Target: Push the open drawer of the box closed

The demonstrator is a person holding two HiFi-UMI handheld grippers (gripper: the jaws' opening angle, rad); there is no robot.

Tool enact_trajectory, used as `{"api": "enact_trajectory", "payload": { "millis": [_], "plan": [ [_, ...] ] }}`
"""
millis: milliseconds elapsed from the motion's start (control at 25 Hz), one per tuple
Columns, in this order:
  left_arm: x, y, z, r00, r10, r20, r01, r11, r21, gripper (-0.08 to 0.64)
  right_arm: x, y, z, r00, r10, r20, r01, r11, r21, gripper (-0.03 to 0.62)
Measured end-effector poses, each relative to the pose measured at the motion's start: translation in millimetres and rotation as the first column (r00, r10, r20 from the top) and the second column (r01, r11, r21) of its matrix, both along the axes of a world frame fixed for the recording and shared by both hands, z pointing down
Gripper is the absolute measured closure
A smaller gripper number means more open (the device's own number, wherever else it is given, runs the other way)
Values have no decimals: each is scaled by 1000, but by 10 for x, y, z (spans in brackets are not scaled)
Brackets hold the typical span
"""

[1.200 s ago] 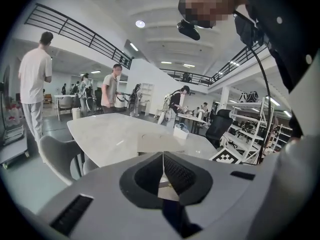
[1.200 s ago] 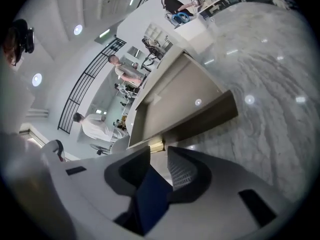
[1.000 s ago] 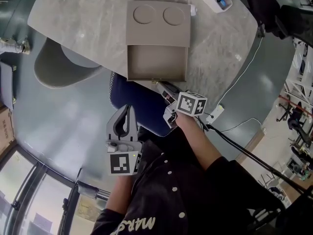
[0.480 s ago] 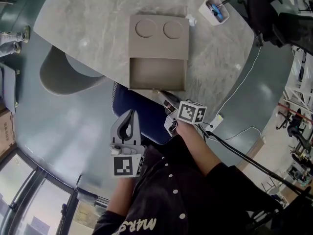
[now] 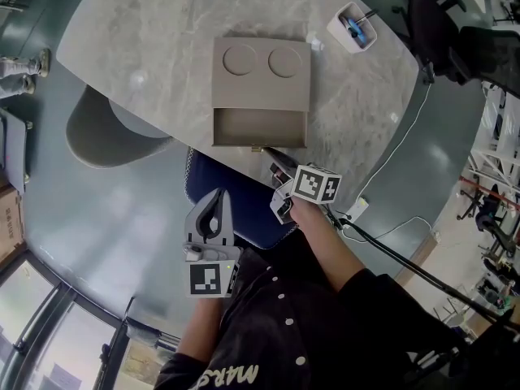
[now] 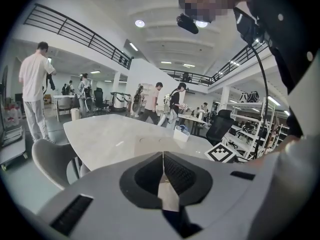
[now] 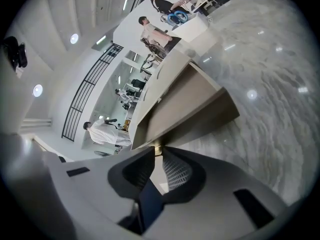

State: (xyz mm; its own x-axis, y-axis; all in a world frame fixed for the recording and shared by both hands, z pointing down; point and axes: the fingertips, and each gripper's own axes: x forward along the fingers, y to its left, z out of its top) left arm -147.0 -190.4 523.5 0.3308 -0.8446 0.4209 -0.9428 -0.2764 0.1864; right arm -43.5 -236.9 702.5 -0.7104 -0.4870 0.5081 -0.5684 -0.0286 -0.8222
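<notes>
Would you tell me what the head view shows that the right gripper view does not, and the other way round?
Only the head view shows the two round recesses on top of the box, the white container, the grey chair and the left gripper, held off the table. Only the right gripper view shows how the right gripper has its jaws: they have just been closing onto the small brass knob, held between their tips. It also shows a person in white beyond. Both show the open drawer and the marble table.
</notes>
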Motion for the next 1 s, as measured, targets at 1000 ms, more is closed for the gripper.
{"api": "enact_trajectory", "payload": {
  "millis": [1000],
  "plan": [
    [40,-245,137,1000,16,-6,-17,1000,-23,543,4,-809,18,999,38,-2,-37,998,59,548]
  ]
}}
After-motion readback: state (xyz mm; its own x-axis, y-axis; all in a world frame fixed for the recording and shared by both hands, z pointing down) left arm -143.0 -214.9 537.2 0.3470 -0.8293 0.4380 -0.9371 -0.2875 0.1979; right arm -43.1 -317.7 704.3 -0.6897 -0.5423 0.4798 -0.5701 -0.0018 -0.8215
